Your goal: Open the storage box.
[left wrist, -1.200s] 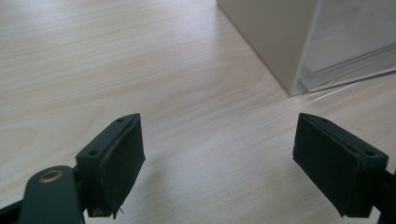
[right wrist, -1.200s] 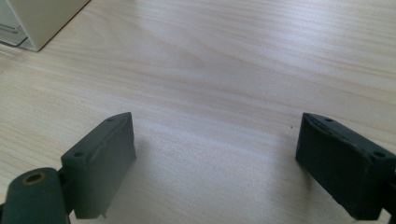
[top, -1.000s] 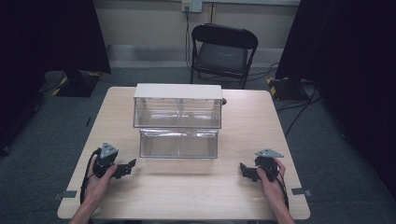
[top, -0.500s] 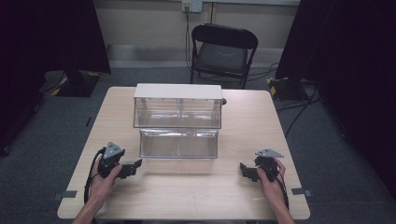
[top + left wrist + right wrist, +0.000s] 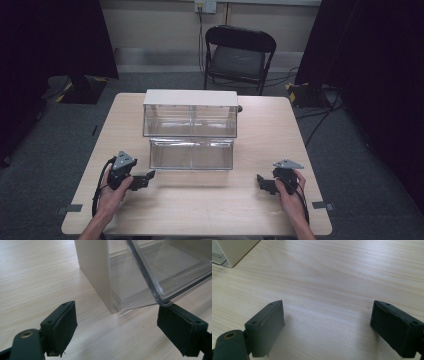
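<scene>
A light wooden table (image 5: 200, 210) stands on grey carpet (image 5: 50, 165). Behind it sits a black folding chair (image 5: 239, 55) against a pale wall (image 5: 150, 25), with an outlet (image 5: 205, 6) and cables (image 5: 320, 117) trailing over the floor. Dark curtains (image 5: 50, 40) hang on both sides.

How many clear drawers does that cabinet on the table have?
2 that I can see. The upper drawer sits closed in the cabinet; the lower drawer is pulled out toward the person, near the left gripper. Dividers or further drawers cannot be ruled out.
</scene>
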`<action>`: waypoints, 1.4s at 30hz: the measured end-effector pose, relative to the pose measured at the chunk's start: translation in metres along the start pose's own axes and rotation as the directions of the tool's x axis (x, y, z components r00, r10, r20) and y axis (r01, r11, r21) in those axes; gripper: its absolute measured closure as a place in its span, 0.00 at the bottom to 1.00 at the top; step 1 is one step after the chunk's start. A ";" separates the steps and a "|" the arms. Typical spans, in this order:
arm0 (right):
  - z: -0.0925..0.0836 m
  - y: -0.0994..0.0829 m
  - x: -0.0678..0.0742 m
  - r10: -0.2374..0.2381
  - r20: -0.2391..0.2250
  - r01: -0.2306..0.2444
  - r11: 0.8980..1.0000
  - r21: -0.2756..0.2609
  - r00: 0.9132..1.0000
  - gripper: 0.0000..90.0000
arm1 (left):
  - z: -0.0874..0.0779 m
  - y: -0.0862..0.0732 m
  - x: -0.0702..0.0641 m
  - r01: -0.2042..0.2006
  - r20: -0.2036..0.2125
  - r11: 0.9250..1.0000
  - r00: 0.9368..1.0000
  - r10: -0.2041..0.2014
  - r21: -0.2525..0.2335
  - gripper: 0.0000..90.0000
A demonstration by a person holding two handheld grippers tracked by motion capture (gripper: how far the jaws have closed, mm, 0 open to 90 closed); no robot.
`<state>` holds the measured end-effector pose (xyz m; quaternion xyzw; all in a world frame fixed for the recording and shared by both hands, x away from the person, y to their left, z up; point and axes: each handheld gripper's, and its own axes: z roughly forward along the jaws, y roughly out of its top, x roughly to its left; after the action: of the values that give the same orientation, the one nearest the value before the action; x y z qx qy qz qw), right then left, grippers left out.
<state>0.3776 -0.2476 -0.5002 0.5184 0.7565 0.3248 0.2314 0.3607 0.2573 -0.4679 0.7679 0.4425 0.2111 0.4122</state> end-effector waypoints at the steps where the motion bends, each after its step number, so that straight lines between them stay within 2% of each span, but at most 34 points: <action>1: 0.000 0.000 0.000 0.000 0.000 0.000 1.000 0.000 1.000 0.12 | -0.001 0.001 -0.001 -0.004 0.010 1.000 1.000 0.004 -0.005 0.18; 8: 0.000 0.000 0.000 0.000 0.000 0.000 1.000 0.000 1.000 0.12 | -0.003 0.002 -0.001 -0.006 0.030 1.000 1.000 0.007 -0.022 0.18; 13: 0.000 0.000 0.000 0.000 0.000 0.000 1.000 0.000 1.000 0.12 | -0.003 0.002 -0.003 0.007 0.058 1.000 0.998 -0.006 -0.028 0.18; 20: 0.000 0.000 0.000 0.000 0.000 0.000 1.000 0.000 1.000 0.12 | -0.003 0.002 -0.003 0.004 0.060 0.999 0.998 -0.002 -0.032 0.19; 23: 0.000 0.000 0.000 0.000 0.000 0.000 1.000 0.000 1.000 0.12 | -0.003 0.001 -0.004 0.015 0.074 0.999 0.997 -0.012 -0.033 0.22; 25: 0.000 0.000 0.000 0.000 0.000 0.000 1.000 0.000 1.000 0.12 | -0.003 0.002 -0.004 0.004 0.072 0.999 0.997 -0.001 -0.033 0.22; 30: 0.000 0.000 0.000 0.000 0.000 0.000 1.000 0.000 1.000 0.12 | -0.003 0.001 -0.004 0.006 0.071 0.999 0.998 -0.003 -0.037 0.22; 31: 0.000 0.000 0.000 0.000 0.000 0.000 1.000 0.000 1.000 0.12 | -0.005 0.002 -0.003 0.023 0.103 0.999 0.995 -0.017 -0.049 0.20; 32: 0.000 0.000 0.000 0.000 0.000 0.000 1.000 0.000 1.000 0.12 | -0.006 0.002 -0.003 0.047 0.116 0.996 0.993 -0.038 -0.073 0.19; 35: 0.000 0.000 0.000 0.000 0.000 0.000 1.000 0.000 1.000 0.12 | -0.009 0.004 -0.002 0.048 0.069 0.995 0.997 -0.042 -0.092 0.20; 38: 0.000 0.000 0.000 0.000 0.000 0.000 1.000 0.000 1.000 0.12 | -0.009 0.003 0.000 0.080 0.077 0.992 0.994 -0.073 -0.097 0.19; 39: 0.000 0.000 0.000 0.000 0.000 0.000 1.000 0.000 1.000 0.12 | -0.009 0.003 0.000 0.078 0.078 0.993 0.994 -0.071 -0.092 0.19; 40: 0.000 0.000 0.000 0.000 0.000 0.000 1.000 0.000 1.000 0.12 | -0.009 0.003 -0.002 0.041 0.080 0.996 0.996 -0.035 -0.075 0.19; 42: 0.000 0.000 0.000 0.000 0.000 0.000 1.000 0.000 1.000 0.12 | -0.008 0.002 -0.003 0.029 0.079 0.997 0.997 -0.024 -0.068 0.19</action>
<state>0.3776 -0.2476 -0.5002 0.5184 0.7564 0.3248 0.2315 0.3547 0.2573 -0.4612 0.7549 0.4288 0.1906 0.4583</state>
